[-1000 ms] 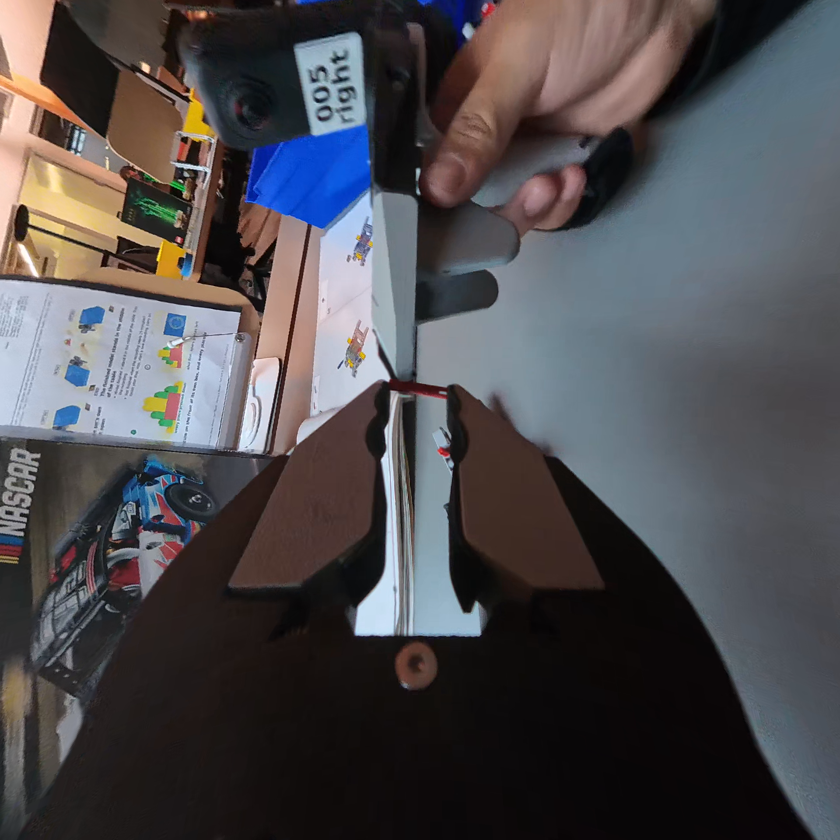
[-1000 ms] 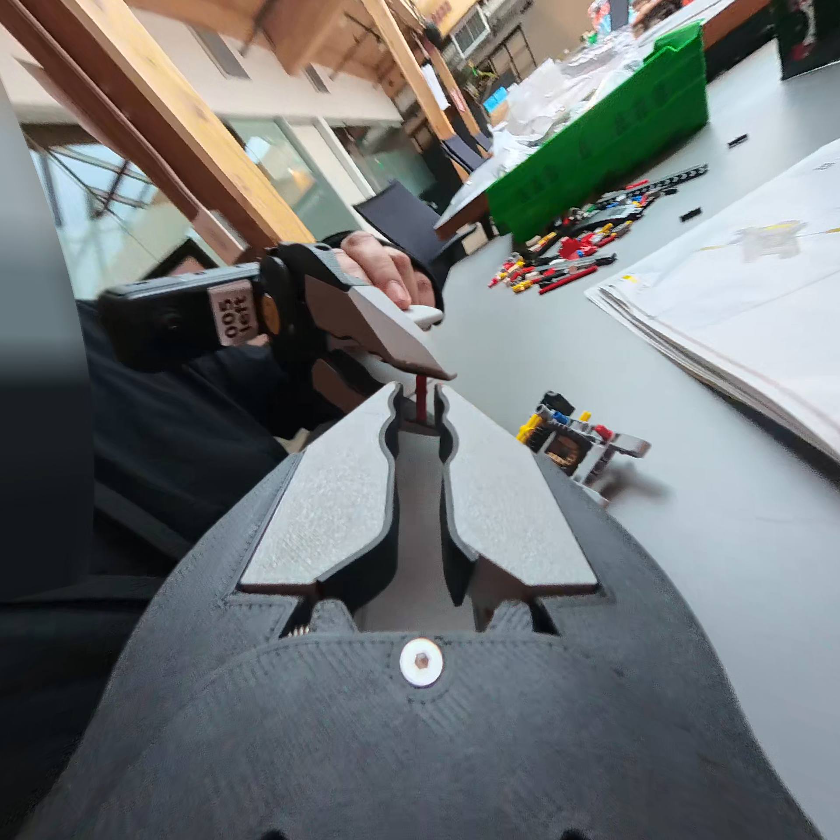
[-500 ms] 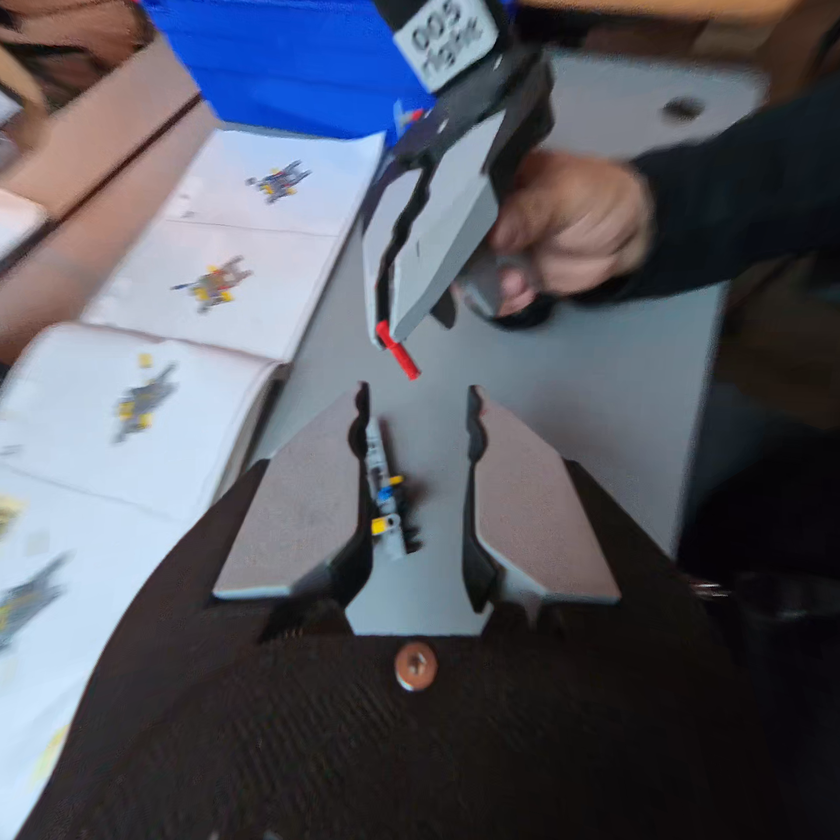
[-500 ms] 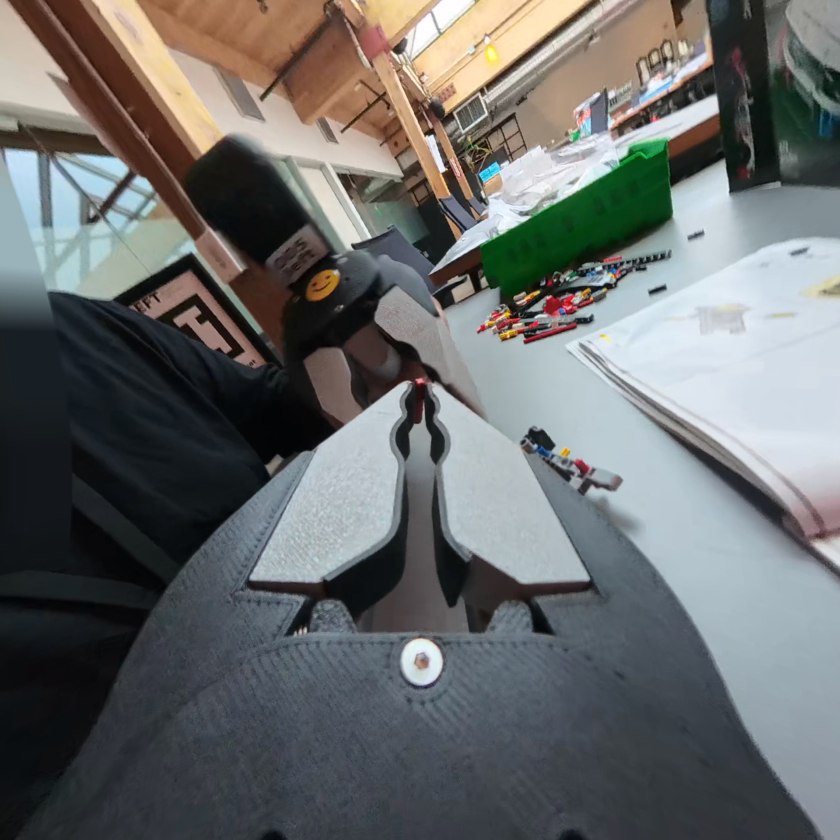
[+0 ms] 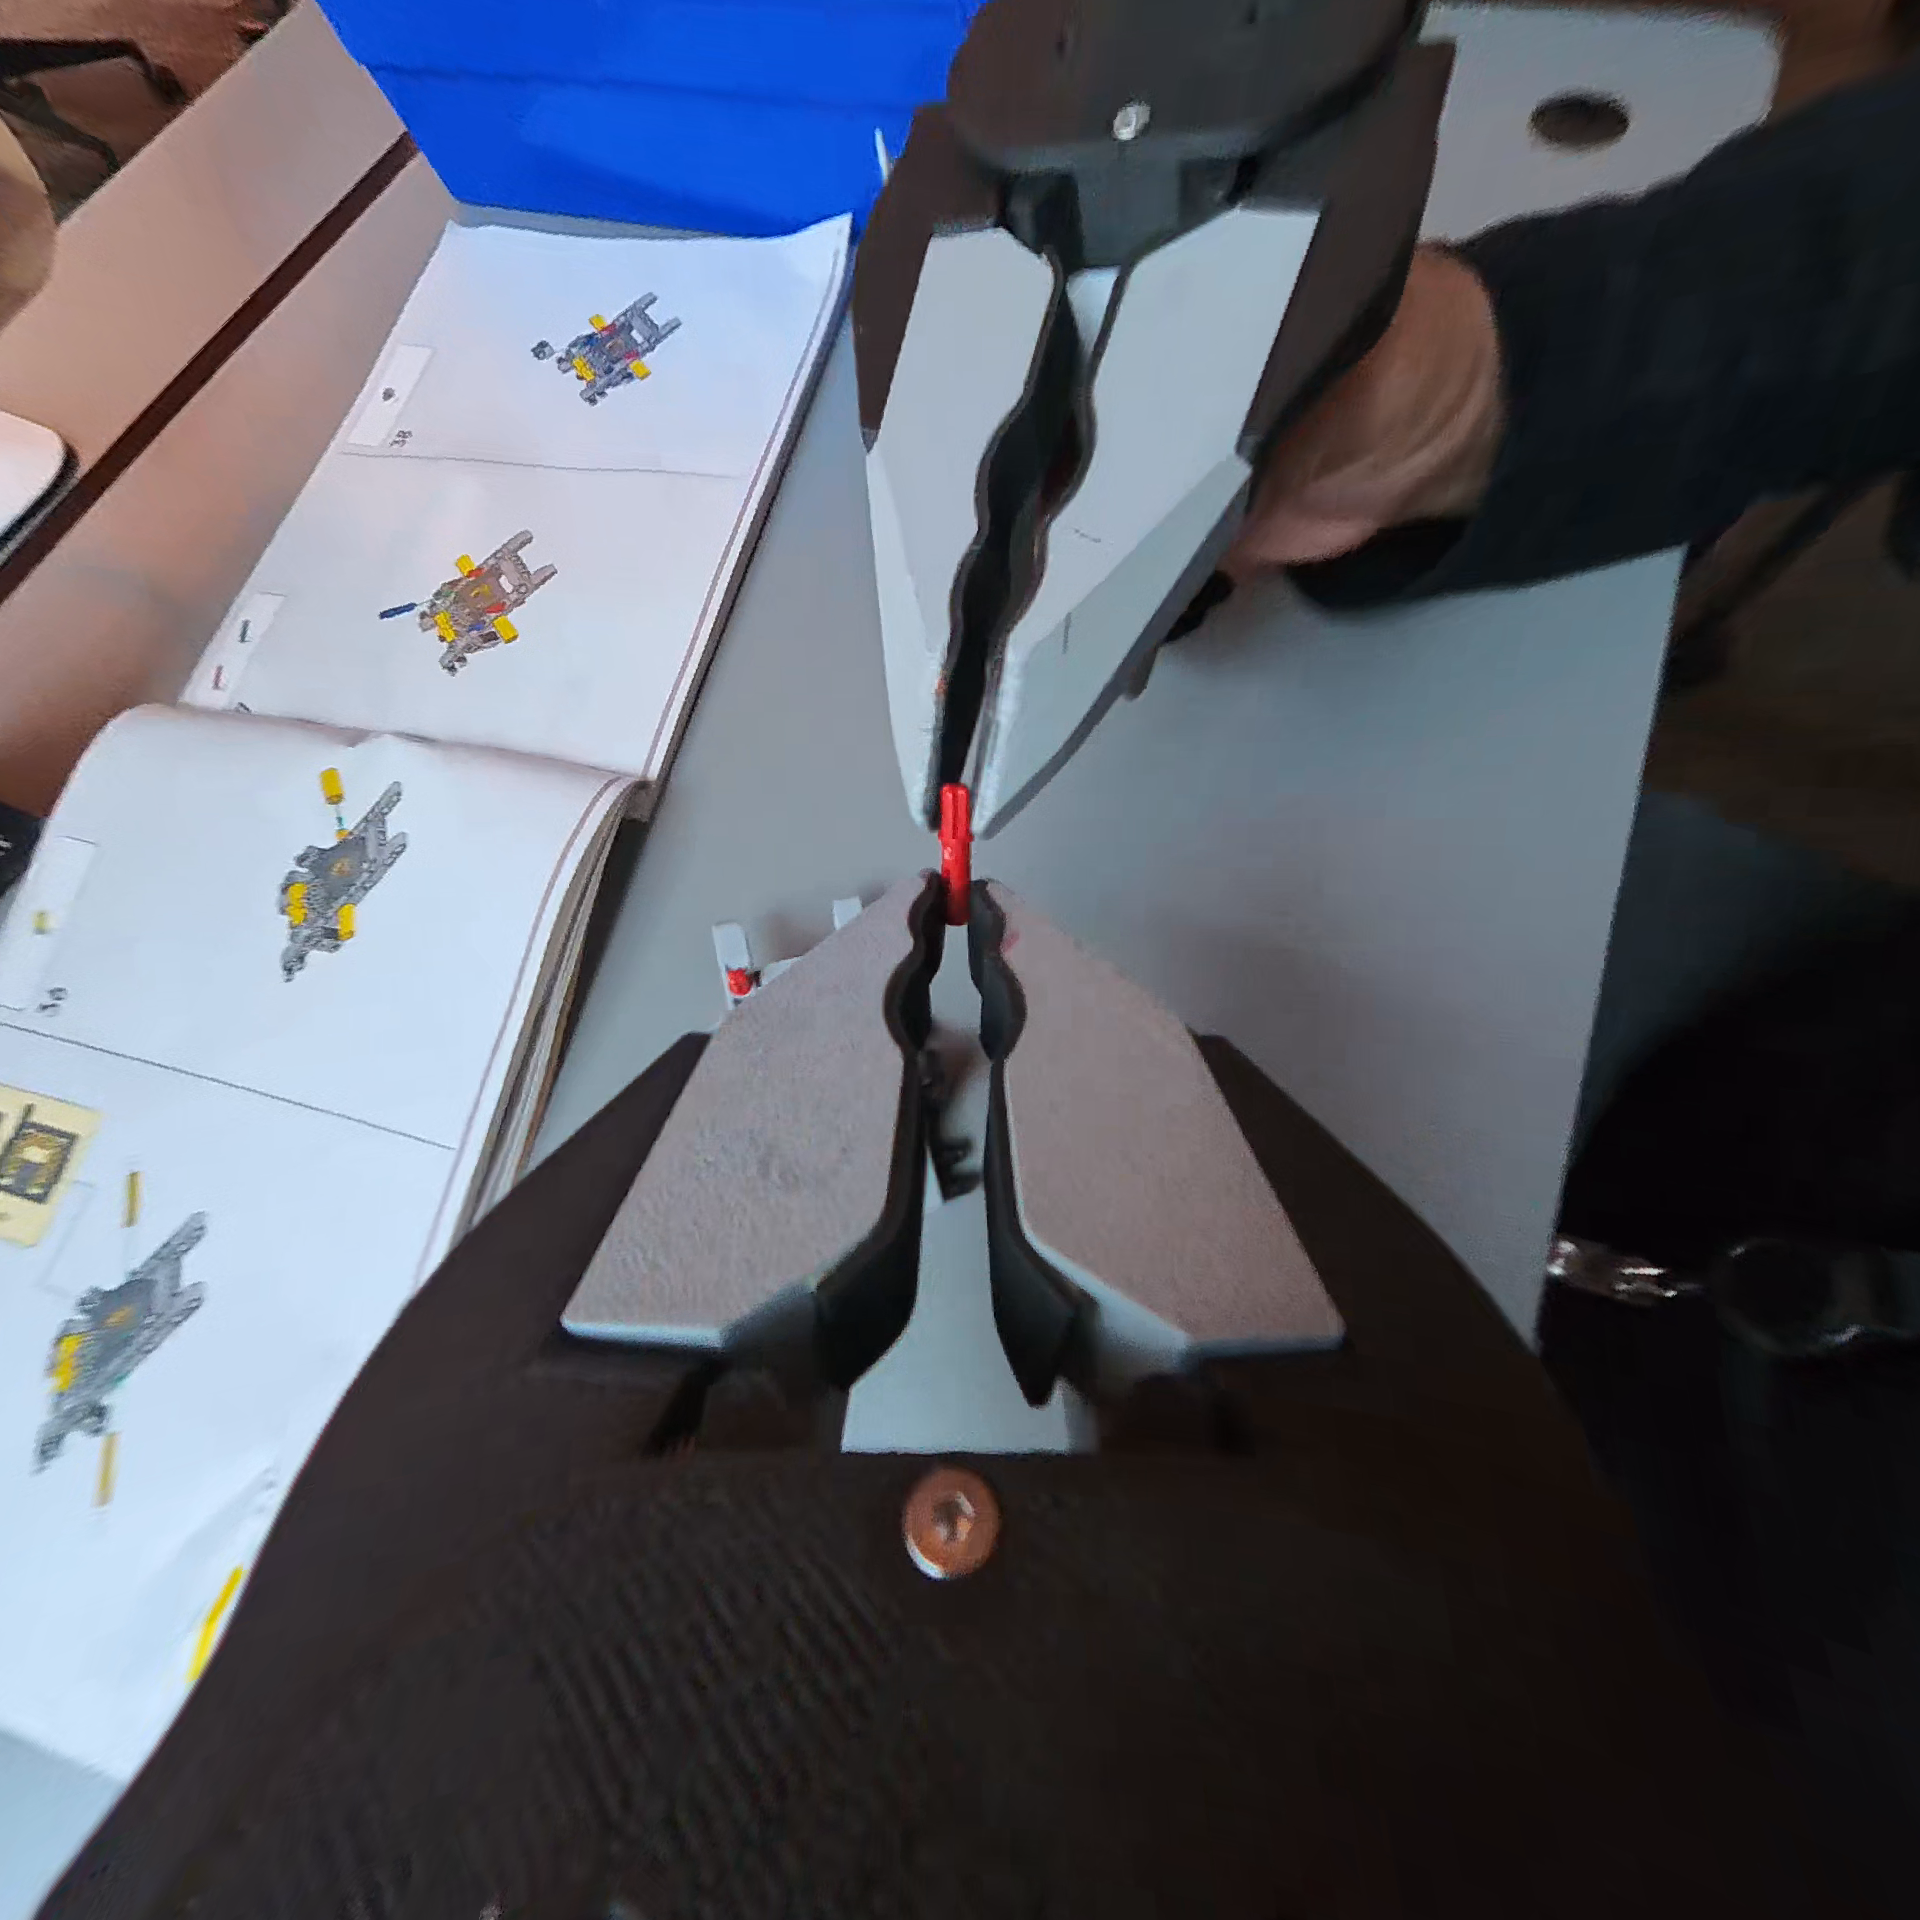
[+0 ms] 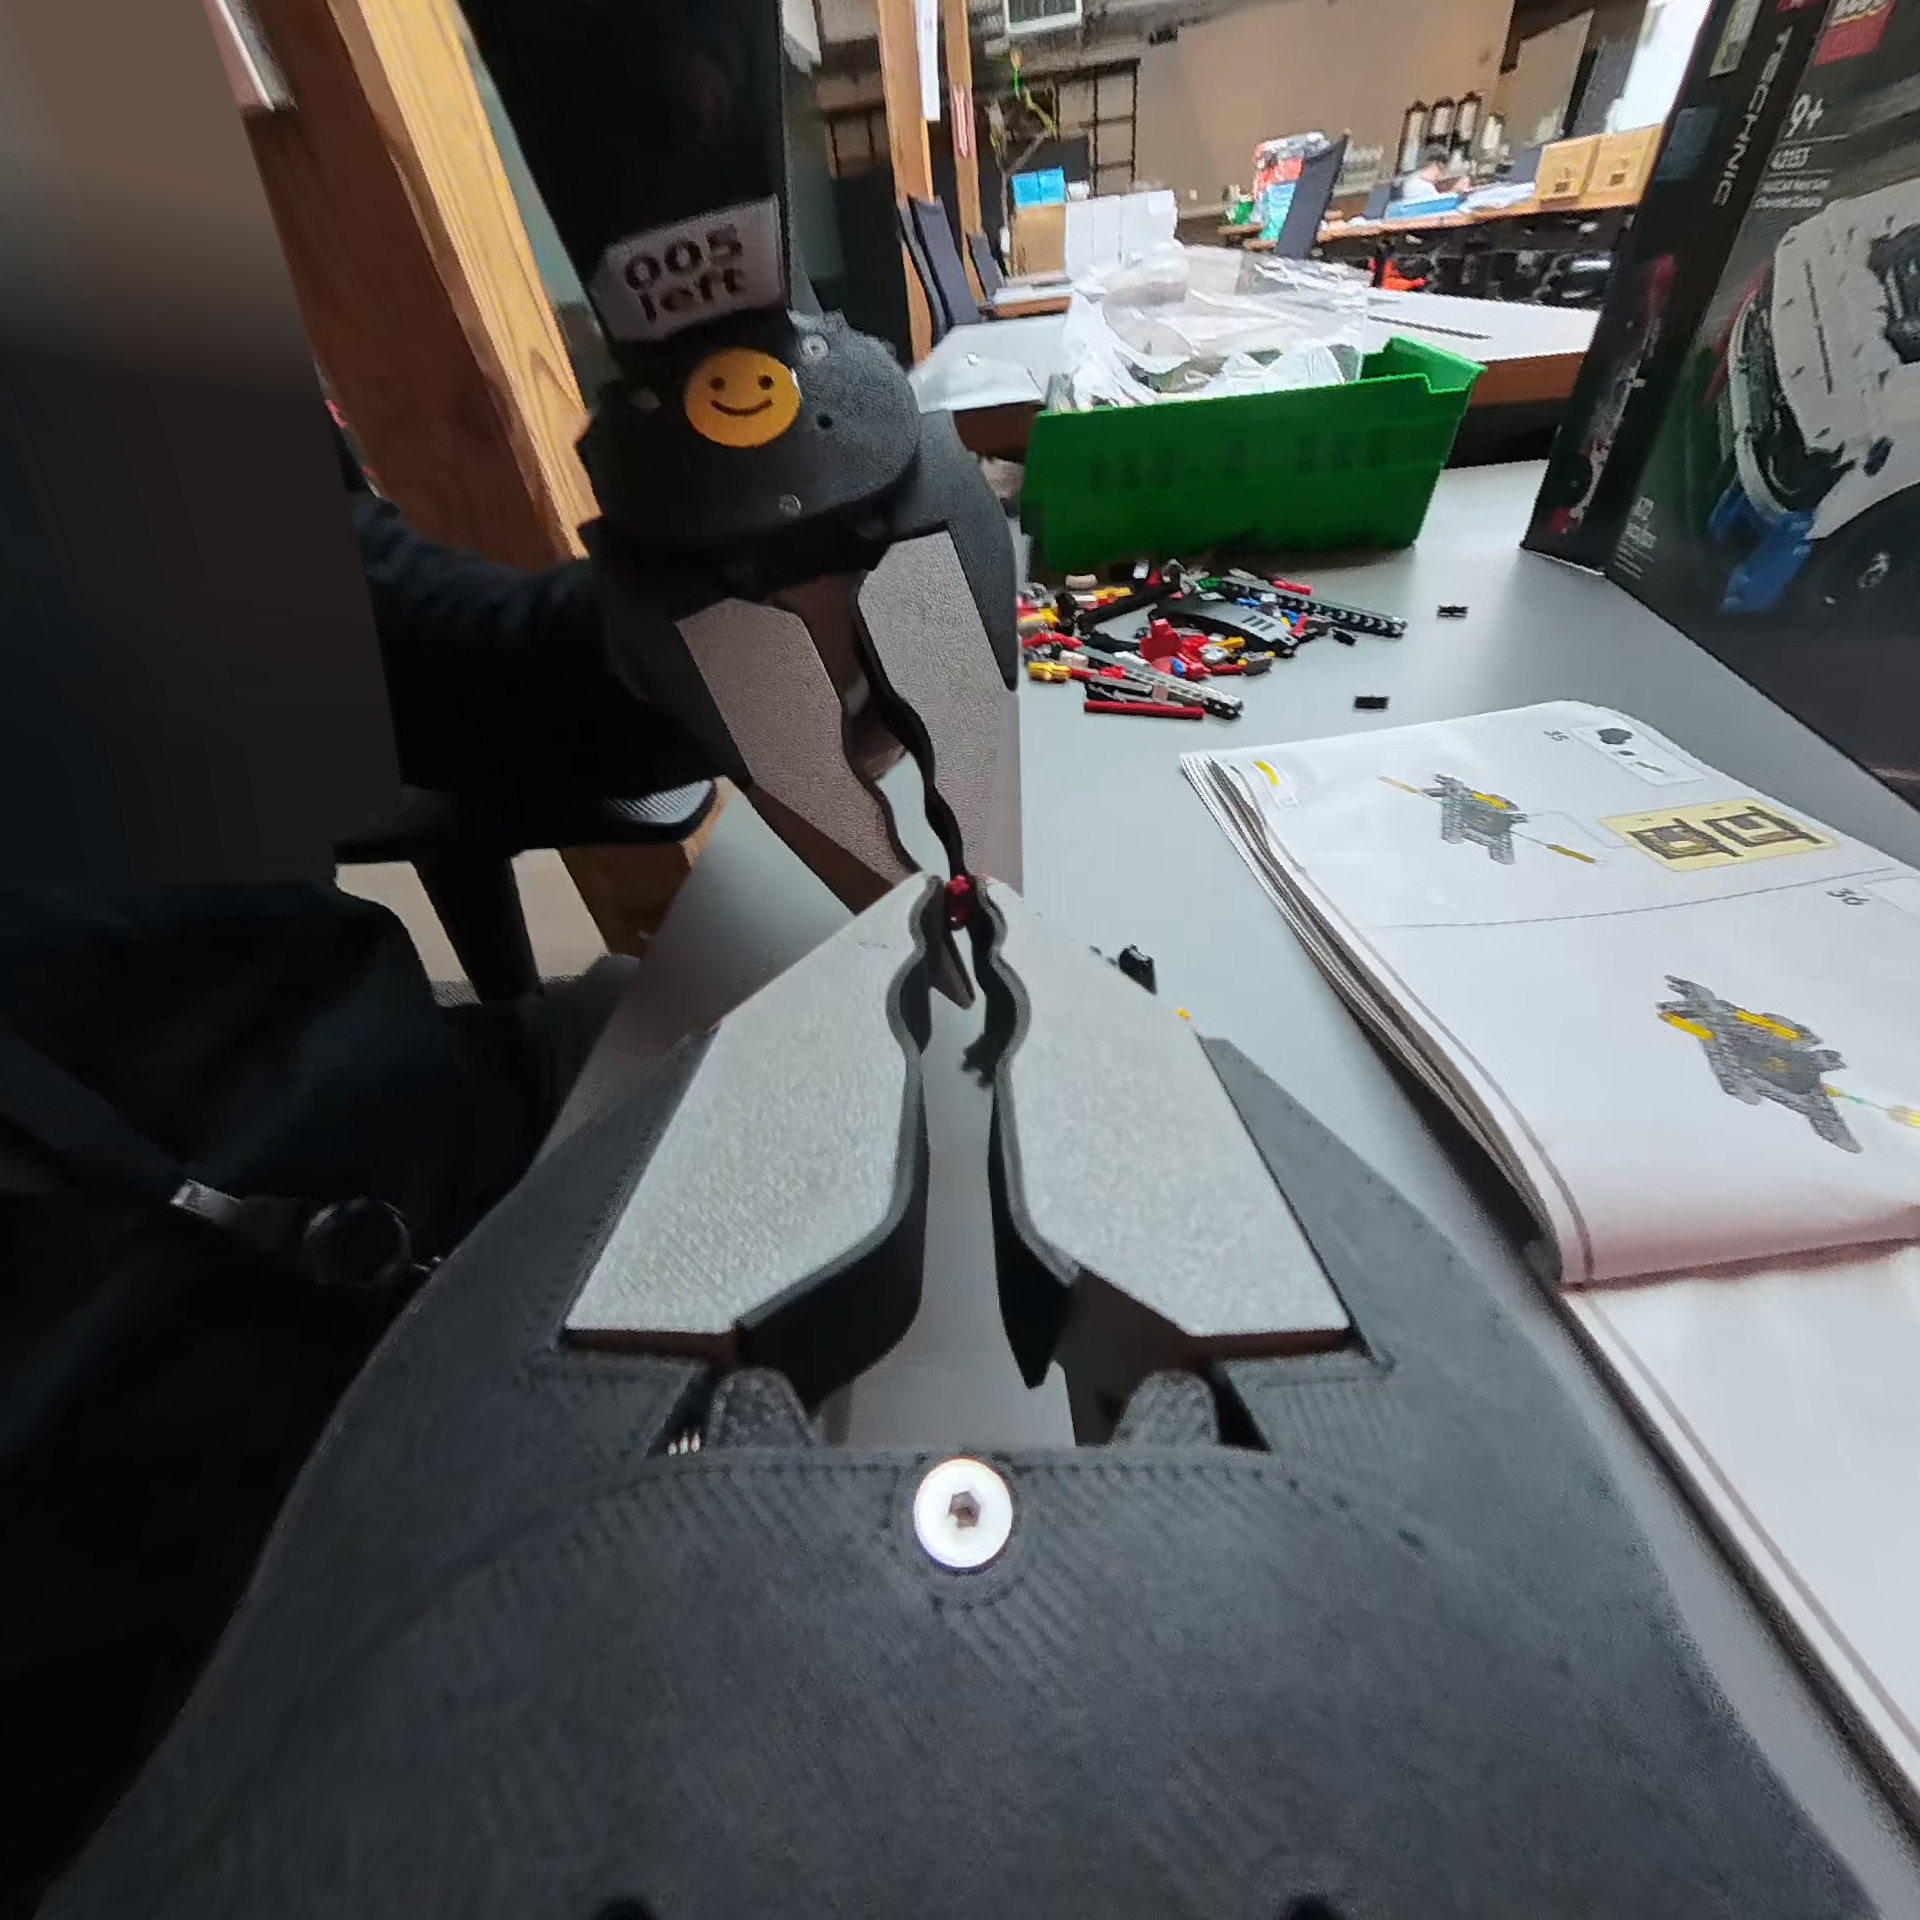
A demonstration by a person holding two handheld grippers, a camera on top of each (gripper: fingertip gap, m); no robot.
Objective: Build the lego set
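Observation:
A small red pin (image 5: 953, 847) is held tip to tip between both grippers above the grey table (image 5: 1351, 883). My left gripper (image 5: 954, 896) is shut on its near end. My right gripper (image 5: 951, 821) comes in from the far side and is shut on the other end. In the right wrist view the pin (image 6: 958, 896) shows only as a red speck at my right gripper's tips (image 6: 958, 894), with the left gripper (image 6: 961, 871) facing it. A small grey lego assembly (image 5: 740, 961) lies on the table, mostly hidden behind my left finger.
An open instruction booklet (image 5: 416, 831) lies left of the grippers and also shows in the right wrist view (image 6: 1558, 935). A blue bin (image 5: 644, 104) stands behind it. A green bin (image 6: 1247, 468), a pile of loose pieces (image 6: 1164, 644) and the set's box (image 6: 1766, 364) stand farther off. The grippers are tip to tip, or close to it.
My left gripper was open over the assembly half a second ago; it has risen and shut on the pin. The right gripper has turned to face it tip to tip.

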